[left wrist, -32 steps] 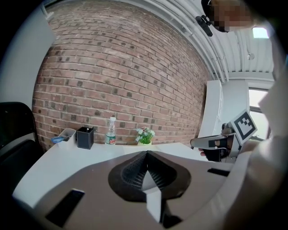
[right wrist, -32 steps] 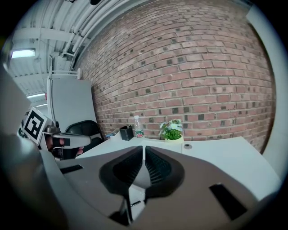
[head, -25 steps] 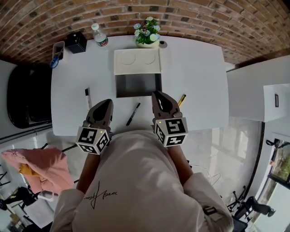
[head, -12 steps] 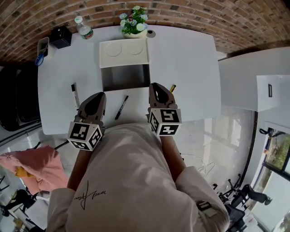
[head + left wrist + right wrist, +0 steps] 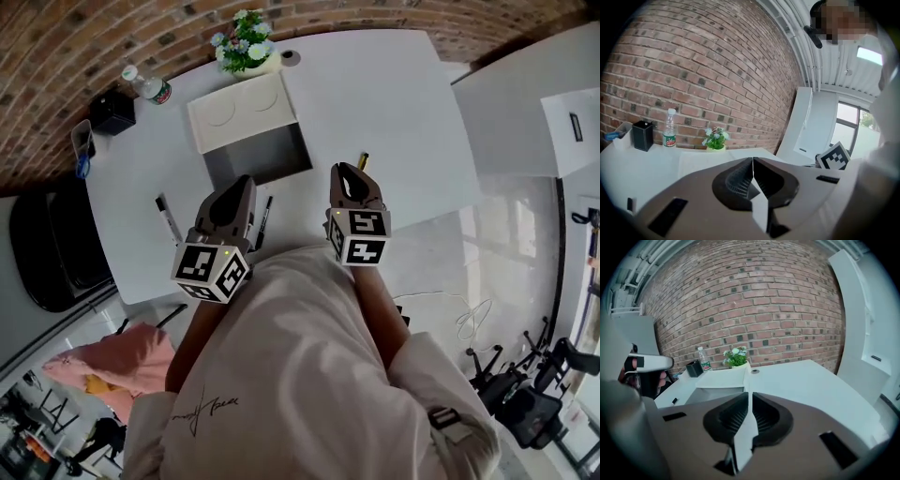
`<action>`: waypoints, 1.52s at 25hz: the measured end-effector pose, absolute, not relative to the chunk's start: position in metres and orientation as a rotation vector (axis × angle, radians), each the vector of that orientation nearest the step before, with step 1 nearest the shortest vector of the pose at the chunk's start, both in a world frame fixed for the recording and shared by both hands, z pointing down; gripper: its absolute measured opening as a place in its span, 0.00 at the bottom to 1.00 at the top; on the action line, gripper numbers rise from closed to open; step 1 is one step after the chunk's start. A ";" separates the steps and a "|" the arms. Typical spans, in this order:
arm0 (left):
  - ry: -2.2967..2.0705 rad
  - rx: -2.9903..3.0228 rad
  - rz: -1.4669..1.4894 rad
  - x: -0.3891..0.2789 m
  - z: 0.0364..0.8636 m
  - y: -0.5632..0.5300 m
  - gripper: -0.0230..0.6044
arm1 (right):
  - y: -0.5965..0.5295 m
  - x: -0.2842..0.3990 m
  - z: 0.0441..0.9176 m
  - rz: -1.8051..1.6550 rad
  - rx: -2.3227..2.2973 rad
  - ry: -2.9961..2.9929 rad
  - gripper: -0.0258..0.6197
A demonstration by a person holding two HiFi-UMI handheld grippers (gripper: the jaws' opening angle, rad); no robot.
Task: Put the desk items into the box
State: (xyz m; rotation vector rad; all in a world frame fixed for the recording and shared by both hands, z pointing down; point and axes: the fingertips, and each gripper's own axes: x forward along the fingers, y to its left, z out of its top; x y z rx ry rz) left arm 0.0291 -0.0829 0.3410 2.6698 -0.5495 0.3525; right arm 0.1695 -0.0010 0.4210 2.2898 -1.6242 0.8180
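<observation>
Head view: 1 white surface (image 5: pixel 375 103), 1 box (image 5: pixel 258 157) open near its far-middle, lid (image 5: pixel 237 111) flipped back toward the brick wall (image 5: pixel 122 37), 2 round dents in the lid.

Writing items, 3 total, all on the surface outside the box:
- 1 black-and-white marker (image 5: pixel 167 217), left of the left gripper, apart from it.
- 1 black pen (image 5: pixel 264 217), just right of the left gripper, partly covered by it.
- 1 yellow pen (image 5: pixel 362 160), only its end shows, just beyond the right gripper's tip.

Grippers, 2: left gripper (image 5: pixel 240 184) and right gripper (image 5: pixel 349 173) both sit over the near edge of the surface in front of the box and point toward it. Left fingers are clenched together w/ nothing between them – the left gripper view shows the pads meeting in one seam. Right fingers are the same, pressed shut and empty in the right gripper view.

Along the far edge: 1 potted plant (image 5: pixel 244 52), 1 water bottle (image 5: pixel 145 86), 1 black holder (image 5: pixel 111 111), 1 white tray (image 5: pixel 82 145) w/ something blue in it, 1 small round disc (image 5: pixel 289 56) beside the plant.
</observation>
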 end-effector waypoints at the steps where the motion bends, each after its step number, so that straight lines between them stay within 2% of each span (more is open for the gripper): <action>1: -0.520 2.671 0.355 0.036 0.342 -0.079 0.04 | 0.001 0.171 0.423 0.823 2.298 -1.611 0.08; 17: -0.177 2.733 0.406 0.125 0.358 -0.029 0.04 | 0.050 0.214 0.473 1.024 2.405 -1.340 0.09; 38: -0.128 2.801 0.521 0.124 0.371 -0.017 0.04 | 0.062 0.224 0.530 1.111 2.323 -1.222 0.09</action>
